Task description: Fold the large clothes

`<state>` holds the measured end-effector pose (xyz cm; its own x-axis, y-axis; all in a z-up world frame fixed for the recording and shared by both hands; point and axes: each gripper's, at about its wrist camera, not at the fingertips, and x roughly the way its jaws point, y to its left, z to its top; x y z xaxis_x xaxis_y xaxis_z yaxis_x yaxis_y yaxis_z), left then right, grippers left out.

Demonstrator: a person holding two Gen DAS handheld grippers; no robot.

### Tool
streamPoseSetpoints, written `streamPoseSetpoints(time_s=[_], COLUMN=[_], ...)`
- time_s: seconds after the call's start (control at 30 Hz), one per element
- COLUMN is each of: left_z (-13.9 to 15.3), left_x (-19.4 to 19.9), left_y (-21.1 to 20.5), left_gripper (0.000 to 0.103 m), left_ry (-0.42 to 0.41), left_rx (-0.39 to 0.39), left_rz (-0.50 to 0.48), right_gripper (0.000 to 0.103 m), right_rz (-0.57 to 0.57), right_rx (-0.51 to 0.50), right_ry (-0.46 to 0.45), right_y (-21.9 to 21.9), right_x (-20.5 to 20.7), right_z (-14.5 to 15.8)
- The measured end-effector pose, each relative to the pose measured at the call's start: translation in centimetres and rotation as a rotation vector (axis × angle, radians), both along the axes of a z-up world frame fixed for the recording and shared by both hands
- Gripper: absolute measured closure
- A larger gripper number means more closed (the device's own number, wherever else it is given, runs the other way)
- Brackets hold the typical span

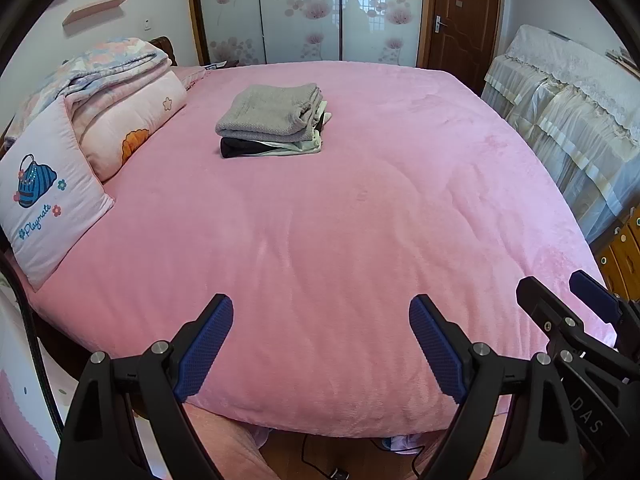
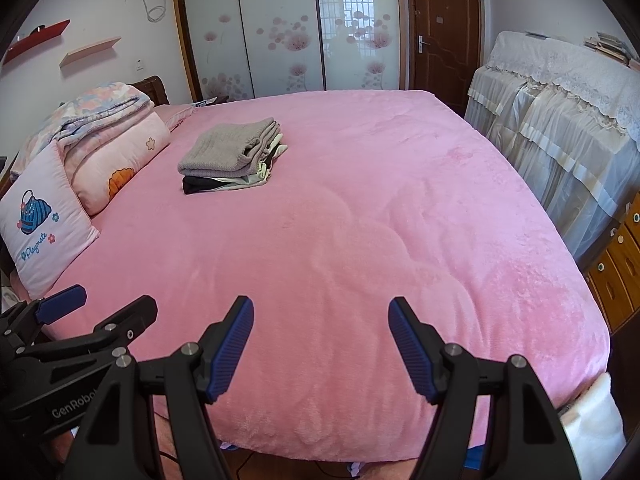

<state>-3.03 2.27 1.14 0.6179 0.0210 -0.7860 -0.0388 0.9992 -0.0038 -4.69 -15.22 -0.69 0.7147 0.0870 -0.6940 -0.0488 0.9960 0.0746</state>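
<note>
A stack of folded clothes (image 1: 272, 120), grey knit on top with pale and black pieces under it, lies on the pink bed (image 1: 340, 240) toward the far left. It also shows in the right wrist view (image 2: 232, 156). My left gripper (image 1: 320, 320) is open and empty over the bed's near edge. My right gripper (image 2: 320, 320) is open and empty beside it, also over the near edge; it shows at the right in the left wrist view (image 1: 568, 292). The left gripper shows at the lower left of the right wrist view (image 2: 100, 304).
A white pillow (image 1: 44, 204) and folded quilts (image 1: 116, 96) lie along the bed's left side. A lace-covered cabinet (image 1: 572, 112) and wooden drawers (image 2: 616, 264) stand to the right. A wardrobe (image 1: 304, 12) and a door (image 1: 464, 12) are behind. Cables lie on the floor below (image 1: 320, 464).
</note>
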Motion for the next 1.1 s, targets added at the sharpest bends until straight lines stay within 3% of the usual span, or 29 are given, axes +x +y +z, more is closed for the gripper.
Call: streamPoseSetpoints(time_s=[1.1], left_z=[-0.27], left_x=[-0.12], left_y=[-0.01], left_gripper=[0.016], left_ry=[0.007], left_rx=[0.019], left_rz=[-0.009], right_gripper=[0.033], right_rz=[0.000], right_rx=[0.000], right_ry=[0.007], right_y=[-0.20], right_x=[-0.10], right_z=[-0.15])
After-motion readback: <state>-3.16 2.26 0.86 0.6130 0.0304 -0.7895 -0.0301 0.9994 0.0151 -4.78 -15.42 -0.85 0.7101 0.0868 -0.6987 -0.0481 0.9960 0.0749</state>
